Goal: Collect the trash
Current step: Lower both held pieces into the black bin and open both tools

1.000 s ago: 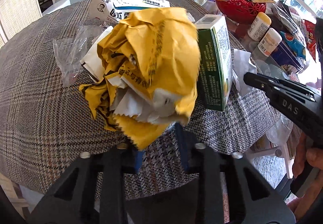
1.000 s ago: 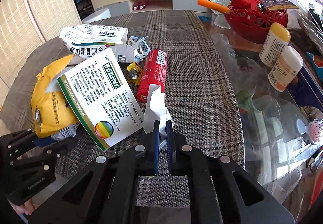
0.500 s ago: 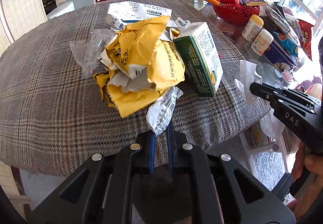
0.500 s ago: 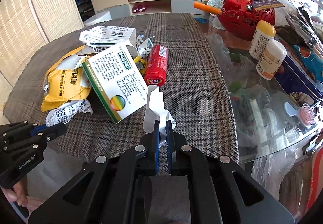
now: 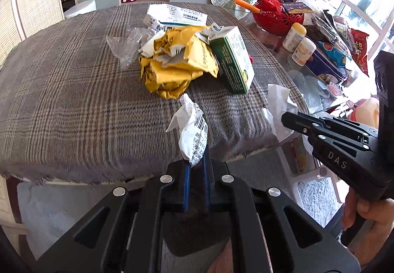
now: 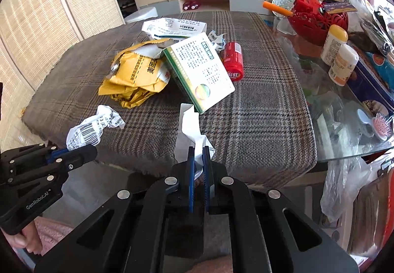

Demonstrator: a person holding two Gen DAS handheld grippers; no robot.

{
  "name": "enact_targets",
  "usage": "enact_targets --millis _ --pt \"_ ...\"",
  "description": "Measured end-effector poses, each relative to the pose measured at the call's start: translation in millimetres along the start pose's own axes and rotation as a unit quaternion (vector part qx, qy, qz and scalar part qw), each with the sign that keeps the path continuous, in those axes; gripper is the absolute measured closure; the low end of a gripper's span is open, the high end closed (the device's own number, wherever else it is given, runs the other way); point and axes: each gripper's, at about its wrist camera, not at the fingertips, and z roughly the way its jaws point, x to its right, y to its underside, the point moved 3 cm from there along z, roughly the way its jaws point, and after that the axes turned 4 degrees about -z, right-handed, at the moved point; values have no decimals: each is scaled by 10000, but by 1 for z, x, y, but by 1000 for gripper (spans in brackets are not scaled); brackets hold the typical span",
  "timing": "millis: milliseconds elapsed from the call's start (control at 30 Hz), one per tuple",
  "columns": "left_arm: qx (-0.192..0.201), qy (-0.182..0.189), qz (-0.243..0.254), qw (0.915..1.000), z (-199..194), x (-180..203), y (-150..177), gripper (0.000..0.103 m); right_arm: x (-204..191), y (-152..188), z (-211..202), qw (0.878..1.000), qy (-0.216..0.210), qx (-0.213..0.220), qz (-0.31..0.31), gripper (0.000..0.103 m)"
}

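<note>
Left gripper [image 5: 196, 162] is pinching a crumpled barcode label [image 5: 192, 135], right gripper [image 6: 199, 162] is clamping a white tissue [image 6: 190, 130] — both hanging off the plaid table's [image 6: 258, 120] near edge. Carry-away step; next needs a bin — none visible.

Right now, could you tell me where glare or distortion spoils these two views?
Left wrist view: the window is blown out, the tablecloth edge bows from fisheye. Right wrist view: the glass tabletop reflects; the barcode on the crumpled label reads sharp.
</note>
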Motion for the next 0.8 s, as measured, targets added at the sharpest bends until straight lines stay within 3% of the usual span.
enact_targets --millis 367,600,800 --pt "-292 16 54 9996 10 1 73 96 -30 62 1 9994 -102 -336 -18 96" --pt "-674 270 -136 9973 49 -7 119 95 -36 100 42 9958 -362 -805 243 95" --pt "-1034 197 -265 9941 82 -25 144 95 -36 120 87 9875 -686 -1256 653 92"
